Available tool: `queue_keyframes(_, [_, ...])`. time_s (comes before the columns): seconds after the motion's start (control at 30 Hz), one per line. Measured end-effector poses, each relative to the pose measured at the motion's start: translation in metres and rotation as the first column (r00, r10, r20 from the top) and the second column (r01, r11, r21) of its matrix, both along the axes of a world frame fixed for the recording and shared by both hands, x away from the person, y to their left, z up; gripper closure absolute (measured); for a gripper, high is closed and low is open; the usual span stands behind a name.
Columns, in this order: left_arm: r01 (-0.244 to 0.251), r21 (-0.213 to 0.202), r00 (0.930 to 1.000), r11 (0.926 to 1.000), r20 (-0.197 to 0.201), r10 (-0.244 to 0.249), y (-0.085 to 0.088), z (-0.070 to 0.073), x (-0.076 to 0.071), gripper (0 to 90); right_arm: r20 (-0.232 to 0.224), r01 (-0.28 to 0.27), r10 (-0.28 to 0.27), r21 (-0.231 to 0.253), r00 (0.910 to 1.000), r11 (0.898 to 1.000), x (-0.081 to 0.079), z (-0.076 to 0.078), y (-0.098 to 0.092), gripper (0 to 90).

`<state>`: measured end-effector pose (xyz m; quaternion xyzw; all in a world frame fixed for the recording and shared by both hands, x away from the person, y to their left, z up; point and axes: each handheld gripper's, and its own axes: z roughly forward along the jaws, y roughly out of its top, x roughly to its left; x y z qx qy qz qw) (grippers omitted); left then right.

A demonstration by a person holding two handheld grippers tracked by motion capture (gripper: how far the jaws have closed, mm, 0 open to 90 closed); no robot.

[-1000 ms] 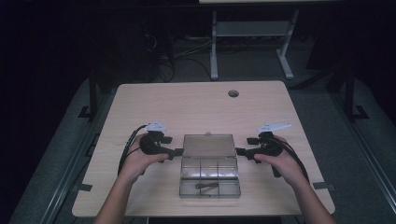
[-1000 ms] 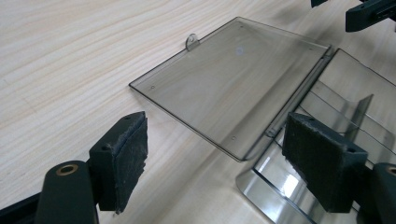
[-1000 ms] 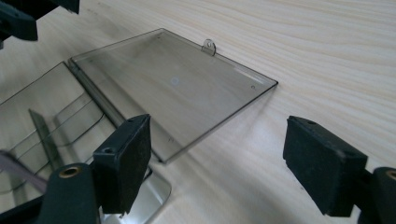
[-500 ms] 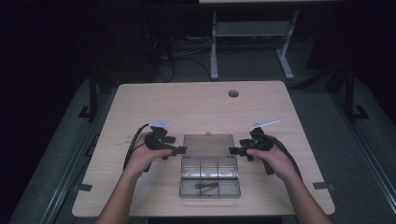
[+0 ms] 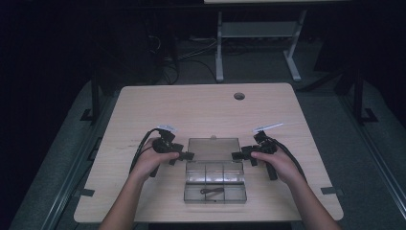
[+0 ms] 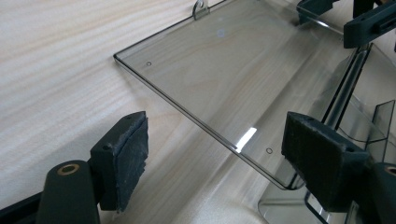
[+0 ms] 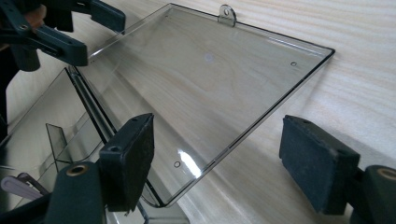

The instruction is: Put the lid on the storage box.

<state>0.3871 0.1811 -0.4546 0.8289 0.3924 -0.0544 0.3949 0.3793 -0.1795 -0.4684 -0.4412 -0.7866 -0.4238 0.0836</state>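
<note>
- Clear plastic box (image 5: pixel 215 180): sits on the table (image 5: pixel 201 108) near the person's edge, lid (image 5: pixel 213 148) thrown open flat behind it; a small dark item (image 5: pixel 211 191) lies in a front compartment.
- Left gripper (image 5: pixel 187 155): jaws spread, straddling the lid's near corner, pads not pressing.
- Right gripper (image 5: pixel 238 155): jaws wide, astride the opposite corner; they have just been closing slightly, nothing pinched yet.
- Risk: thin, slick lid may slip from the pads if caught at the corner only.
- Risk: uneven lifting could twist the hinge or drag the light box.
</note>
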Motion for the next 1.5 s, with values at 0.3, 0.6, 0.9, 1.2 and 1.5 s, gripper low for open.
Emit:
queue_keyframes(0.3, [0.003, -0.048, 0.9980, 0.9988, -0.063, -0.006, 0.001, -0.007, 0.005, 20.7, -0.026, -0.004, 0.005, 0.029, 0.9997, 1.000, 0.001, -0.003, 0.005, 25.6])
queue_keyframes(0.6, [0.017, -0.095, 0.9965, 0.9953, -0.079, -0.025, -0.003, -0.012, 0.007, 18.9, -0.033, -0.008, 0.010, 0.046, 0.9994, 0.999, 0.003, -0.005, 0.006, 25.1])
queue_keyframes(0.9, [0.034, -0.117, 0.9948, 0.9926, -0.091, -0.045, -0.006, -0.014, 0.007, 20.8, -0.035, -0.011, 0.013, 0.062, 0.9993, 0.998, 0.003, -0.007, 0.010, 24.1])
queue_keyframes(1.2, [0.049, -0.133, 0.9945, 0.9898, -0.085, -0.061, -0.009, -0.011, 0.006, 27.0, -0.010, -0.035, 0.036, 0.074, 0.9993, 0.997, 0.003, -0.006, 0.012, 28.2])
queue_keyframes(1.5, [0.069, -0.127, 0.9972, 0.9896, -0.022, -0.072, -0.008, -0.003, 0.001, 38.9, 0.049, -0.063, 0.059, 0.075, 0.9970, 0.995, 0.000, 0.000, 0.013, 36.7])
